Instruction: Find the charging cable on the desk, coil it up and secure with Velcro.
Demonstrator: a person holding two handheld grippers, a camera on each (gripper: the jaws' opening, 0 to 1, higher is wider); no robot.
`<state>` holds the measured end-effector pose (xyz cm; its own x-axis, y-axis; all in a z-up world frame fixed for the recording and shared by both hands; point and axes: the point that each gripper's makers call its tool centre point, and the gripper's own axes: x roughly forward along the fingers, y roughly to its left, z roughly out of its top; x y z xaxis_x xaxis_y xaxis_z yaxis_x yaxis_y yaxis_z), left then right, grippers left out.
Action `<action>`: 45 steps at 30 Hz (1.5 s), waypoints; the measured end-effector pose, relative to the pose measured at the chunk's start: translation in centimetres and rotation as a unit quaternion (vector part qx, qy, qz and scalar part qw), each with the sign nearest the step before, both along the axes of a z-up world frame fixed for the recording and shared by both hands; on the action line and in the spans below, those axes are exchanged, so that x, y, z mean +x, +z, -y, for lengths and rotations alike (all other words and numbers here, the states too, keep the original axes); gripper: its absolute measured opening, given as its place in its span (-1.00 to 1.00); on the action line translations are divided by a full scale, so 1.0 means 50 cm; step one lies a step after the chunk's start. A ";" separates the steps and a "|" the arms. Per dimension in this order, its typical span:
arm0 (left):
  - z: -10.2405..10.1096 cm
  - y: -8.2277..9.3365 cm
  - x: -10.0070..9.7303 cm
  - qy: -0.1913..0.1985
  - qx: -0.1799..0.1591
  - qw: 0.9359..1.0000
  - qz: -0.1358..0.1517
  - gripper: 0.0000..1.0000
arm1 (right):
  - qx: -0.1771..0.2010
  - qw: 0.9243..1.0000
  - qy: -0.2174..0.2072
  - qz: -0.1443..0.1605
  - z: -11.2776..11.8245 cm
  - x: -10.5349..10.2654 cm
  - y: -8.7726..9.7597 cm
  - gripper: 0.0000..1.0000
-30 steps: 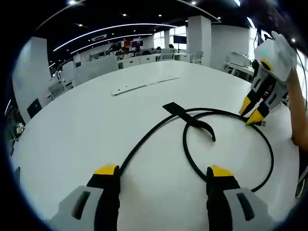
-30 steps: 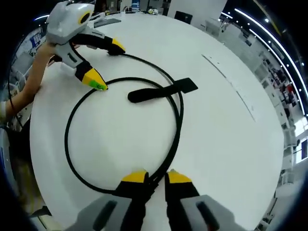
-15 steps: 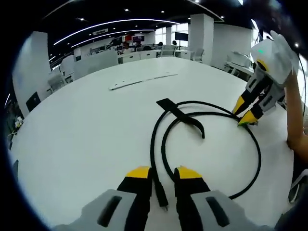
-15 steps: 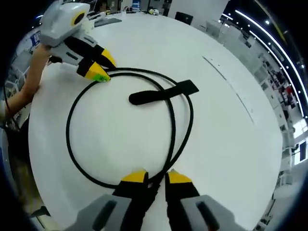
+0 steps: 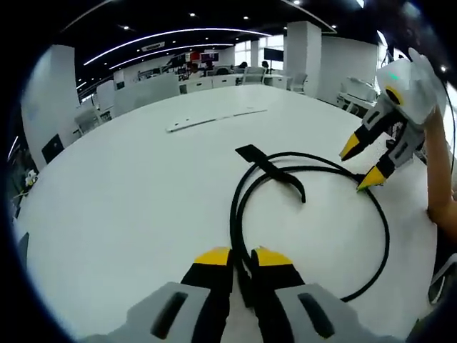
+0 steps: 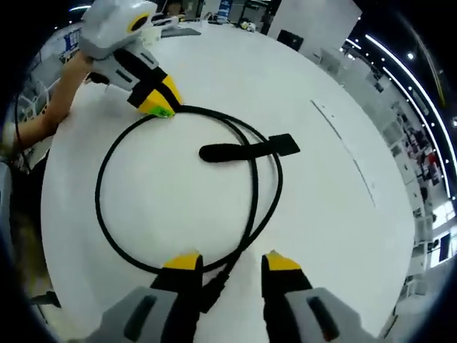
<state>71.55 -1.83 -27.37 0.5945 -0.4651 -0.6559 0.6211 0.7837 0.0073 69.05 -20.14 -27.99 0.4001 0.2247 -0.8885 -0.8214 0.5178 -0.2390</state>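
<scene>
Your left gripper (image 5: pixel 242 259) has its jaws pinched close on the charging cable (image 5: pixel 382 236), with the two runs of black cord rising side by side from between the yellow tips. Your right gripper (image 6: pixel 228 263) stands with its jaws apart, the cable's plug end lying loose between them on the white desk (image 5: pixel 121 186), touched by neither tip as far as the right gripper view shows.

From there the cable sweeps out in a round loop, doubled along one side, and lies flat on the desk. The Velcro strap (image 6: pixel 246 150), a flat black tab fixed to the cable, reaches across the inside of the loop.

The coil looks roughly formed but not gathered, so the step in hand is likely to bring the turns together. Keep your left grip firm where the two runs meet, or the loop may spring open. Bring your right gripper onto the loose end and lay it along the neighbouring turn, so all runs sit as one bundle. Work low over the desk so the cord does not twist. Leave the strap free and reachable: it has to wrap over the bundle next, so do not bury it under a turn.
</scene>
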 end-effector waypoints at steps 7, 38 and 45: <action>-0.002 -0.002 -0.001 0.011 -0.003 1.000 -0.002 -0.78 | 0.065 0.996 -0.056 0.027 0.010 0.035 0.049 -0.40; -0.005 -0.006 -0.042 -0.022 0.048 0.998 0.031 -0.79 | 0.012 0.980 -0.194 -0.029 -0.005 -0.082 -0.011 -0.19; -0.017 -0.001 -0.035 -0.012 0.035 0.999 0.015 -0.80 | 0.022 0.972 -0.227 -0.050 0.011 -0.091 -0.020 -0.16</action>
